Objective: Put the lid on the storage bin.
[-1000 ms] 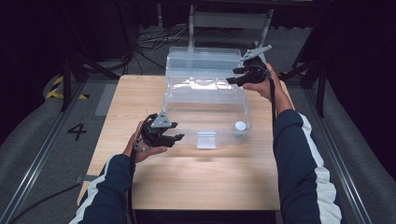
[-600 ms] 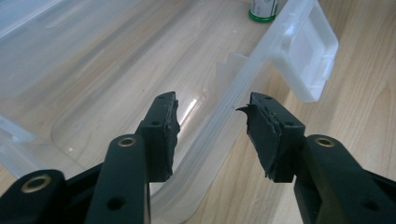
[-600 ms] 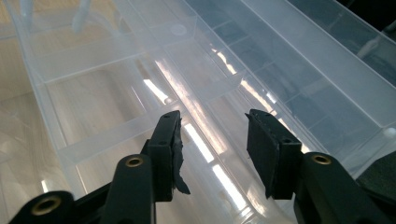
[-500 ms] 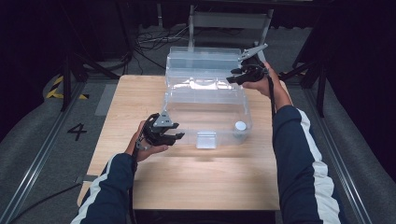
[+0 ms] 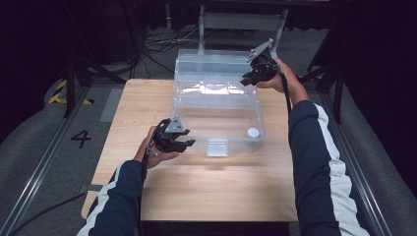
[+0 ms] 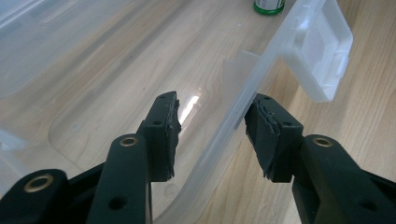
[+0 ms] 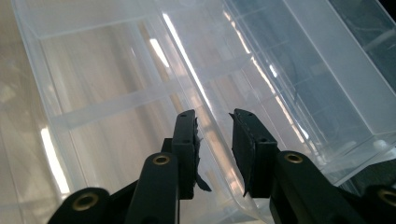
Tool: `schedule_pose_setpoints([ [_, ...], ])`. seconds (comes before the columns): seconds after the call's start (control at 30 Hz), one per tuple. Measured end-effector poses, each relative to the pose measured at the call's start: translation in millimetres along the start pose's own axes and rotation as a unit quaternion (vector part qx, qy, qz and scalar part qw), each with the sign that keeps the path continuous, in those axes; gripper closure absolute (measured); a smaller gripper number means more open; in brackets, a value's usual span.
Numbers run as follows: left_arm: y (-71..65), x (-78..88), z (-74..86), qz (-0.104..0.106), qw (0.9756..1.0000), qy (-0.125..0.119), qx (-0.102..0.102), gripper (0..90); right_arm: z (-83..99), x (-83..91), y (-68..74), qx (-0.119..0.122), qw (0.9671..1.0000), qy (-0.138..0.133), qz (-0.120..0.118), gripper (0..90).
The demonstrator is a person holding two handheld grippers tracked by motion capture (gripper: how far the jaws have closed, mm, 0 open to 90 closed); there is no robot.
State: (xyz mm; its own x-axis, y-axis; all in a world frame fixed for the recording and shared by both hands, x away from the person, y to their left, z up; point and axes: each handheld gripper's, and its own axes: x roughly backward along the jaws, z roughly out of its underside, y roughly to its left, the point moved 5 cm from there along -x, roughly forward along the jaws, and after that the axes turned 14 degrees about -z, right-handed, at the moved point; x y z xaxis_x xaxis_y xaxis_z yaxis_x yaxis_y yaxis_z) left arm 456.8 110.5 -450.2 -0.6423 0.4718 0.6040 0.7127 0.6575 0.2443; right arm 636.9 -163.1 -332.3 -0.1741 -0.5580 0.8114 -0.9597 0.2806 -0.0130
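Since a second ago the right gripper (image 5: 252,77) has been drawing its jaws closer about the raised edge of the clear plastic hinged lid (image 7: 224,154), a gap remaining each side; both hands have hardly shifted. The left gripper (image 5: 184,144) stands part open astride the front rim of the clear plastic storage box (image 6: 243,107), one pad inside, one outside; a small white-capped bottle (image 5: 253,132) sits inside, beyond its jaws.

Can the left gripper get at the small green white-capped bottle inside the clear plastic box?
Probably not directly: the left gripper straddles the clear plastic box front wall, with the bottle inside.
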Motion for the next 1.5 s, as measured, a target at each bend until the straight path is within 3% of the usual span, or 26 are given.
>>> schedule_pose_setpoints([
  [0.27, 0.0, -0.1, 0.0, 0.0, 1.0, -0.001, 0.001, 54.5, -8.5, -1.1, -0.2, 0.019, 0.9981, 0.059, -0.003, 74.4],
  [0.37, -0.2, -0.5, 0.1, 0.0, 1.0, -0.002, 0.002, 54.2, -9.7, -2.1, -0.3, 0.022, 0.9975, 0.067, -0.002, 74.5],
  [0.63, -0.5, -0.2, 0.4, -0.001, 1.0, -0.004, -0.003, 55.1, -10.8, -3.4, 1.7, 0.031, 0.9968, 0.074, 0.004, 76.8],
  [0.7, -1.5, 0.5, -0.7, -0.003, 0.9999, -0.001, -0.015, 57.9, -11.5, -3.5, 2.7, 0.033, 0.9968, 0.073, 0.003, 77.7],
  [0.9, -1.4, 0.6, -1.4, 0.002, 0.9998, 0.001, -0.021, 60.5, -11.2, -1.6, 5.2, 0.044, 0.9966, 0.069, -0.004, 80.5],
  [1.5, -1.6, 0.1, -1.6, 0.002, 0.9997, -0.003, -0.025, 62.9, -13.4, 1.4, 13.4, 0.069, 0.9946, 0.078, -0.008, 84.4],
])
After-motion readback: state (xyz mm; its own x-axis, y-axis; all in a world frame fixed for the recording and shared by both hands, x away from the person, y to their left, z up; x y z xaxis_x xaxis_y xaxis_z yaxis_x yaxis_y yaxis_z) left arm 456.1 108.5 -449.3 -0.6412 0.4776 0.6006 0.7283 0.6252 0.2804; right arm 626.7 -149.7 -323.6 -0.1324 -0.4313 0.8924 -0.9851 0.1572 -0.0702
